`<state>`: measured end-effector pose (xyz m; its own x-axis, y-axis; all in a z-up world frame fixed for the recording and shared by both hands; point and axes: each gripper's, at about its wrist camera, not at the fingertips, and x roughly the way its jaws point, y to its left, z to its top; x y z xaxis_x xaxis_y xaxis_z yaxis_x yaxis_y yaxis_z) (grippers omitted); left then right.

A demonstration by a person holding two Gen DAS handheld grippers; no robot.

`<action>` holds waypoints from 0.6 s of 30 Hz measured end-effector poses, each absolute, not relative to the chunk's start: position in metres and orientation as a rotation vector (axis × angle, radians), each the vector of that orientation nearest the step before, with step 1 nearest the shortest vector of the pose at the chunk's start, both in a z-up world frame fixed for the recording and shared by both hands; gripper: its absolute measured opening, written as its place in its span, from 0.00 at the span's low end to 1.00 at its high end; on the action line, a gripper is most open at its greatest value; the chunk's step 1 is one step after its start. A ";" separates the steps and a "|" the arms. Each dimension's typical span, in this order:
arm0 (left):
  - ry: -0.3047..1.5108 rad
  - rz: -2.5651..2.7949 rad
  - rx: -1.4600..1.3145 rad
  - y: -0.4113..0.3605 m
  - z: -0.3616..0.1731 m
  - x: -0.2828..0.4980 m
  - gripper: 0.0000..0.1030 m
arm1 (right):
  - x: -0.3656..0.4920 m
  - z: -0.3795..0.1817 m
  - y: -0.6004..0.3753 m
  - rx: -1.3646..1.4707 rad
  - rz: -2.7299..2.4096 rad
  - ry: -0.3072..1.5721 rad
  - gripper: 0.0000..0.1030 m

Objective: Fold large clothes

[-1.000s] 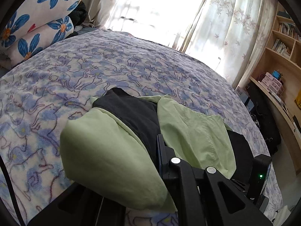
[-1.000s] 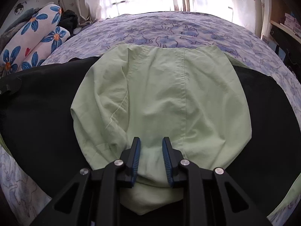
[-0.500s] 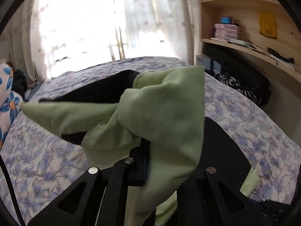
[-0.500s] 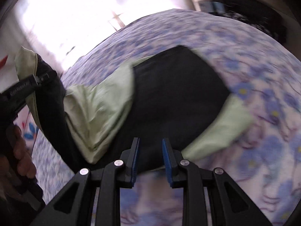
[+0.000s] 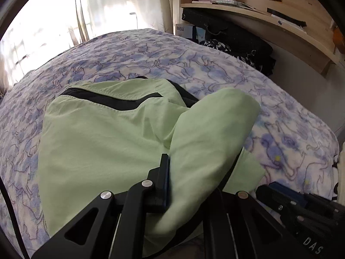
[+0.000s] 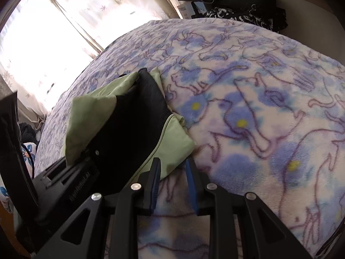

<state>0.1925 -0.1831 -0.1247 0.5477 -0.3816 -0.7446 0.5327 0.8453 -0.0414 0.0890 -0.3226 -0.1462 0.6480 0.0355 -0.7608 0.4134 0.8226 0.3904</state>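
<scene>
A blue-flowered blanket (image 6: 258,112) covers the bed, on it lies the green and black garment (image 5: 103,138), whose raised fold the left gripper (image 5: 189,172) pinches, while the right gripper (image 6: 172,172) hovers narrowly parted and empty beside its edge.

Blown-out daylight through the curtains (image 5: 103,10), strong fisheye bending, dark vignetted corners.

The left wrist view sits low and close over the green-and-black garment (image 5: 103,142), facing the curtained window (image 5: 43,28) at 11 o'clock and the wooden shelf (image 5: 269,19) at 1. The right wrist view hovers close above the fleece blanket (image 6: 269,108), the same window at 10 o'clock. Both share garment, blanket and window.
</scene>
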 end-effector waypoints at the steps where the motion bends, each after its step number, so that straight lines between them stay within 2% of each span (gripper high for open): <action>1: 0.819 -0.545 0.194 -0.185 -0.121 0.192 0.07 | 0.089 -0.146 -0.324 0.576 -0.234 0.848 0.24; 5: 0.831 -0.554 0.178 -0.195 -0.124 0.196 0.08 | 0.087 -0.147 -0.332 0.574 -0.267 0.854 0.24; 8: 0.886 -0.576 0.179 -0.195 -0.142 0.199 0.14 | 0.085 -0.146 -0.336 0.574 -0.284 0.866 0.24; 10: 0.934 -0.607 0.166 -0.192 -0.151 0.199 0.29 | 0.083 -0.143 -0.335 0.564 -0.282 0.877 0.24; 12: 0.986 -0.662 0.133 -0.183 -0.153 0.194 0.62 | 0.081 -0.138 -0.334 0.557 -0.266 0.886 0.24; 14: 0.984 -0.676 0.120 -0.172 -0.148 0.185 0.77 | 0.079 -0.131 -0.331 0.548 -0.252 0.887 0.24; 18: 0.981 -0.695 0.068 -0.134 -0.128 0.166 0.80 | 0.082 -0.112 -0.328 0.556 -0.201 0.867 0.25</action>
<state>0.1657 -0.1339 -0.1278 0.3606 -0.5095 -0.7813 0.5682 0.7842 -0.2492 0.0818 -0.3278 -0.1122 0.6392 0.0537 -0.7672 0.3854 0.8409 0.3799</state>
